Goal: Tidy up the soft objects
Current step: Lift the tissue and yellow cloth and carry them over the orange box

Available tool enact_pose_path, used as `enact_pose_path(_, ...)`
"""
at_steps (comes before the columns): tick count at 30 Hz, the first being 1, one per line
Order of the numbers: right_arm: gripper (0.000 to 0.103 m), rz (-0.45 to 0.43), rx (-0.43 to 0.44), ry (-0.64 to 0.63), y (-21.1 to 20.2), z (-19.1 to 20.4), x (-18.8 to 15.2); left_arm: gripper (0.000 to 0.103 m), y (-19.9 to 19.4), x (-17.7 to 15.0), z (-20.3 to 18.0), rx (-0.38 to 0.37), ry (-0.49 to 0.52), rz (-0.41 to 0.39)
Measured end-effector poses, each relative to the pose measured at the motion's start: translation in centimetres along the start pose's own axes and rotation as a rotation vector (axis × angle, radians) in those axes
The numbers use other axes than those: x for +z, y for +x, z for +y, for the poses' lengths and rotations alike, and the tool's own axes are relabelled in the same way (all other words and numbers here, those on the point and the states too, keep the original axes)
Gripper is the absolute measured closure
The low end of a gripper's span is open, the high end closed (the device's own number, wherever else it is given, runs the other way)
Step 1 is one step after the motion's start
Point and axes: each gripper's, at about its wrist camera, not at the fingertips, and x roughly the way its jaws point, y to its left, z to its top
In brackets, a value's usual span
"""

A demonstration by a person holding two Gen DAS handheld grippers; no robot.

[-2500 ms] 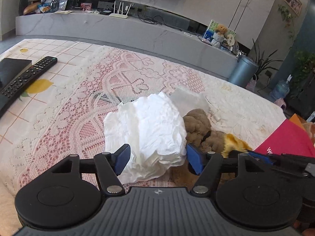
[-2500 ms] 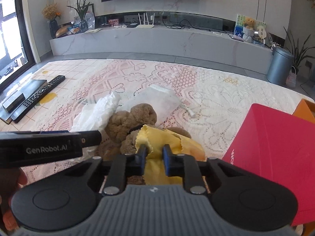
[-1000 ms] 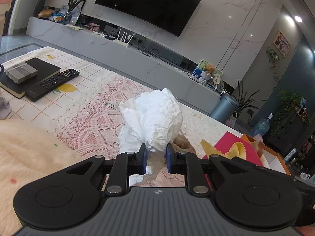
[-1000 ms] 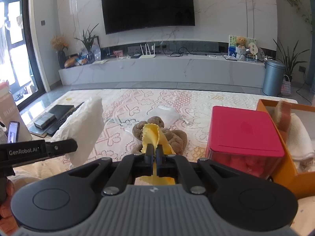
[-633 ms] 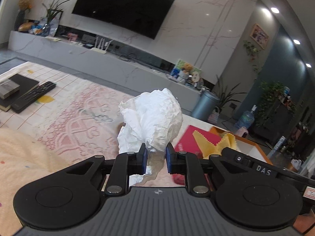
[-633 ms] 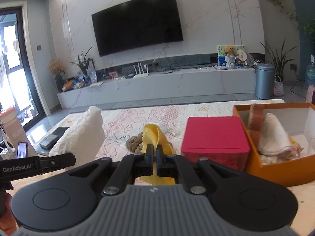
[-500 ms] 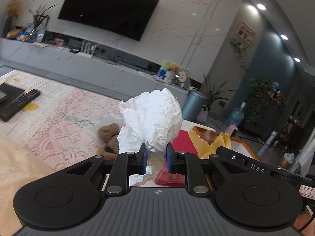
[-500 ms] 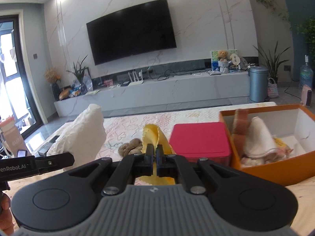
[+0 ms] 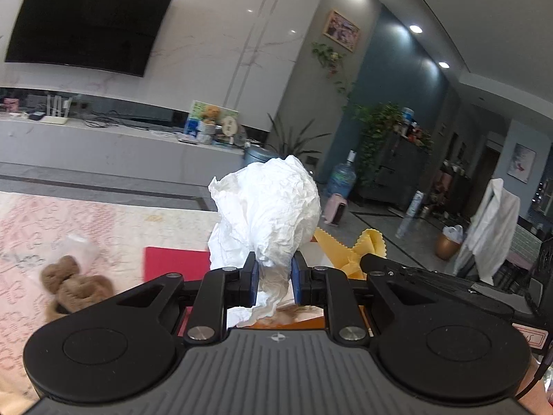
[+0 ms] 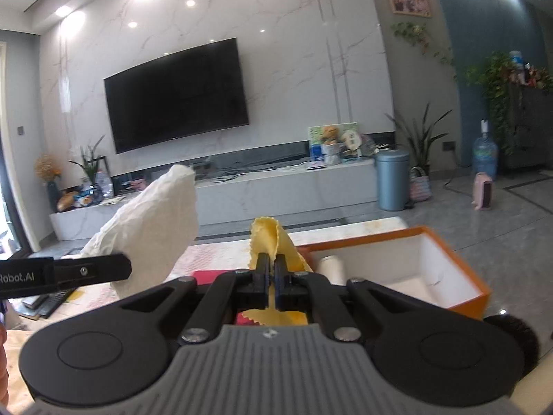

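Observation:
My left gripper (image 9: 274, 278) is shut on a crumpled white cloth (image 9: 268, 211) and holds it in the air; the cloth also shows in the right wrist view (image 10: 152, 228). My right gripper (image 10: 271, 278) is shut on a yellow cloth (image 10: 271, 242), held up just left of the open orange box (image 10: 459, 273). The yellow cloth also shows in the left wrist view (image 9: 359, 245). A brown plush toy (image 9: 74, 285) lies on the lace-covered table at the lower left.
A red lidded box (image 9: 176, 264) stands between the plush and the orange box. A clear plastic bag (image 9: 81, 247) lies behind the plush. Remotes and a book (image 10: 48, 302) lie at the table's far left. A TV wall and grey bin (image 10: 392, 180) are beyond.
Both grippers closed on their cloths, lifted them off the table and swung right, toward the orange box. The plush stays on the table.

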Motion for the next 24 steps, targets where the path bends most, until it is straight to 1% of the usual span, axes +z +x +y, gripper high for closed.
enact_pose_path(5, 0.103, 0.001, -0.054, -0.051, 1.1, -2.7, 1.8, 0.082, 3.3, 0.5, -2.4, -0.033, 0.032, 0.033)
enact_pose_path(10, 0.103, 0.027, -0.086, -0.071, 3.0, -5.1, 3.1, 0.082, 6.7, 0.8, -3.9, -0.060, 0.026, 0.080)
enact_pose_path(14, 0.103, 0.067, -0.116, -0.128, 5.2, -6.1, 3.3, 0.082, 9.3, 1.0, -4.0, -0.073, 0.006, 0.139)
enact_pose_path(19, 0.103, 0.119, -0.135, -0.150, 7.5, -7.8, 2.8, 0.082, 12.2, 0.9, -4.0, -0.082, 0.001, 0.211)
enact_pose_path(21, 0.103, 0.138, -0.147, -0.174, 8.5, -8.4, 2.5, 0.082, 13.4, 0.6, -3.9, -0.093, -0.013, 0.245)
enact_pose_path(24, 0.103, 0.180, -0.154, -0.207, 9.9, -9.2, 1.9, 0.082, 15.4, -0.1, -3.9, -0.091, -0.019, 0.291)
